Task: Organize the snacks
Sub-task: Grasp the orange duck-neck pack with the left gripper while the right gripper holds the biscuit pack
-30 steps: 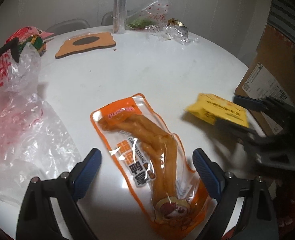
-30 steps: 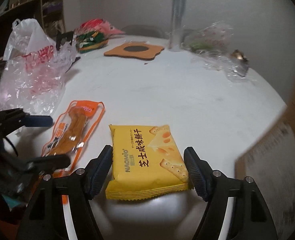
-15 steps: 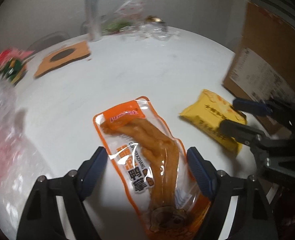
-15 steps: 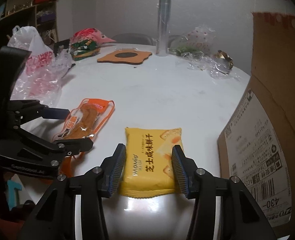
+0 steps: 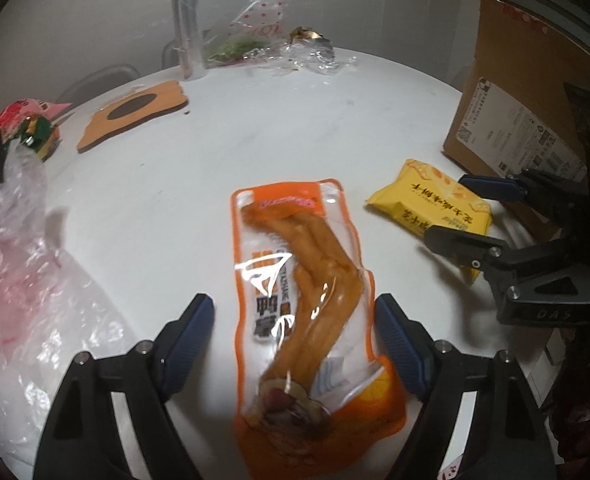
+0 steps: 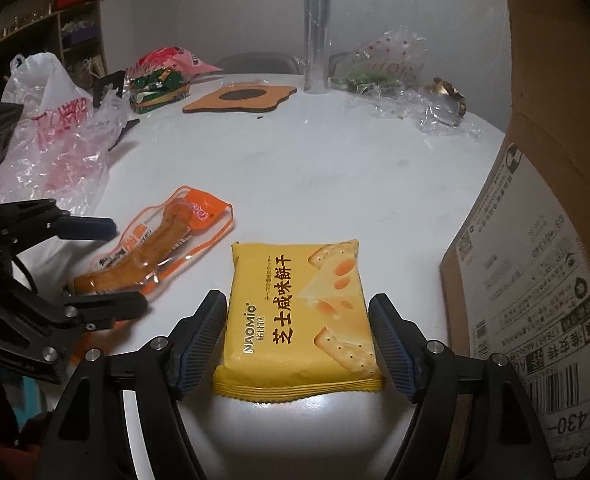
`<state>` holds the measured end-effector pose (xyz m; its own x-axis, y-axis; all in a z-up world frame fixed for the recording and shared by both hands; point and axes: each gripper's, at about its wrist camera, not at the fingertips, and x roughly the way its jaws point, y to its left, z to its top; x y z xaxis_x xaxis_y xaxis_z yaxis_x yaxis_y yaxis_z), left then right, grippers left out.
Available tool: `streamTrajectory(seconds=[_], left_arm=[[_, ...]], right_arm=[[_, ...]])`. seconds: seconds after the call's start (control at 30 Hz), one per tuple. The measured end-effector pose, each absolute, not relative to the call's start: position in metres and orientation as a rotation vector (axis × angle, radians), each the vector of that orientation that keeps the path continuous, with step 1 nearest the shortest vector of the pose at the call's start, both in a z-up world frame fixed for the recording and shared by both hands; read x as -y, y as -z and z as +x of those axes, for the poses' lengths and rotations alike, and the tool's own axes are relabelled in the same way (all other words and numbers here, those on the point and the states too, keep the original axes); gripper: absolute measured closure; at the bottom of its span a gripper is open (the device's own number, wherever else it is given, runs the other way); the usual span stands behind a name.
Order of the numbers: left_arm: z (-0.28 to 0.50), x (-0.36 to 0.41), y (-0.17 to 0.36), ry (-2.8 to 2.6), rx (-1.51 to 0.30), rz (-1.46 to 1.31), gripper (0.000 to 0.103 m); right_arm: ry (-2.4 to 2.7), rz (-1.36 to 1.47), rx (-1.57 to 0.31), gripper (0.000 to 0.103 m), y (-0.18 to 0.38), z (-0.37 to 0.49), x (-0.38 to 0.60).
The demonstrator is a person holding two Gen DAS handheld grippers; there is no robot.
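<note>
My left gripper (image 5: 295, 320) stands apart around the orange duck-foot snack pouch (image 5: 307, 300), lower centre, pads clear of it. My right gripper (image 6: 299, 332) is opening around the yellow cheese cracker pack (image 6: 299, 316), lower centre, beside the cardboard box (image 6: 535, 280).

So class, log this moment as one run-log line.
left gripper: open, astride orange pack | right gripper: opening, astride yellow pack | both packs flat on table | box: right

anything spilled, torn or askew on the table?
No spill or damage visible. Only mess: crumpled clear wrappers at the far edge. Orange pouch and yellow cracker pack lie flat, sealed.
</note>
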<state>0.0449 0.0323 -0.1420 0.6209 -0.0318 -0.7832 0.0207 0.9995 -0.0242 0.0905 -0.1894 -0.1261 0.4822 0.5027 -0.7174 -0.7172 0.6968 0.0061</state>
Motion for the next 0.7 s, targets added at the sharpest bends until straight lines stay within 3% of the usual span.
streamTrajectory(seconds=[0.7], left_arm=[[0.069, -0.037, 0.140, 0.049, -0.898, -0.065, 0.026]], right_arm=[[-0.755, -0.377, -0.763, 0.036, 0.129, 0.088, 0.178]])
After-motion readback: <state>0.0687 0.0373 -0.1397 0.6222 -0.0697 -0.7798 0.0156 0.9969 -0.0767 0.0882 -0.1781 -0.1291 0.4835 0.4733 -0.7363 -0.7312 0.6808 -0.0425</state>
